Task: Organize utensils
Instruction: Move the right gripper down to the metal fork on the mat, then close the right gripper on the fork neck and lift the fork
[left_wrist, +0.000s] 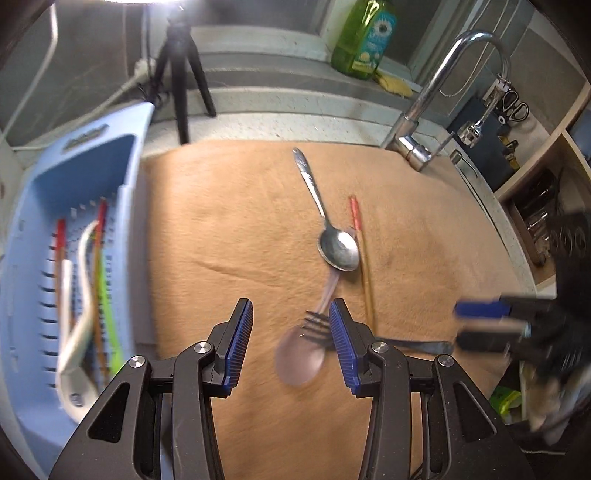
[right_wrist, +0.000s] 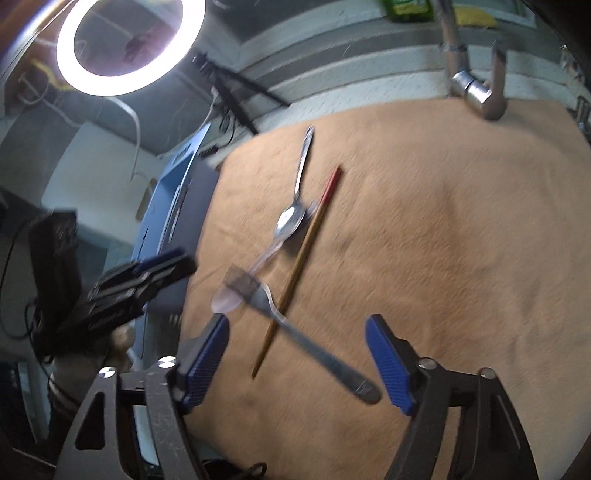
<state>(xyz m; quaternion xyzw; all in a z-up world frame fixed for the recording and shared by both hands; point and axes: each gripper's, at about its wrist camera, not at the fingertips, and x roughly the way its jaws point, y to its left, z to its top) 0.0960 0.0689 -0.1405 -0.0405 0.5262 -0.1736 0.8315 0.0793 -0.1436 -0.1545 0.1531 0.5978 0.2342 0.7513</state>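
The left gripper (left_wrist: 291, 325) hangs over the tan mat (left_wrist: 229, 221) on the bench with its jaws spread and nothing between the pads; the clear plastic spoon (left_wrist: 301, 356) lies just below them, its bowl at 6 o'clock of the fork's tines. The right gripper (right_wrist: 297, 354) also has its jaws spread and pinches nothing; the fork (right_wrist: 295, 332) handle runs between them, toward 5 o'clock. Farther out lie the chopstick (right_wrist: 306, 258), crossing under the fork, and the metal spoon (left_wrist: 338, 247), its handle pointing to 11 o'clock. At 9 o'clock of the mat stands the blue basket (left_wrist: 129, 177), already holding several utensils.

4 pieces are left on the mat. The step in hand looks like a pick-up. To do it well, each gripper should come straight down across 1 handle only, away from where pieces overlap, so the neighbour is not dragged. The fork handle is thin and flat, so the pads must reach the cloth before closing.
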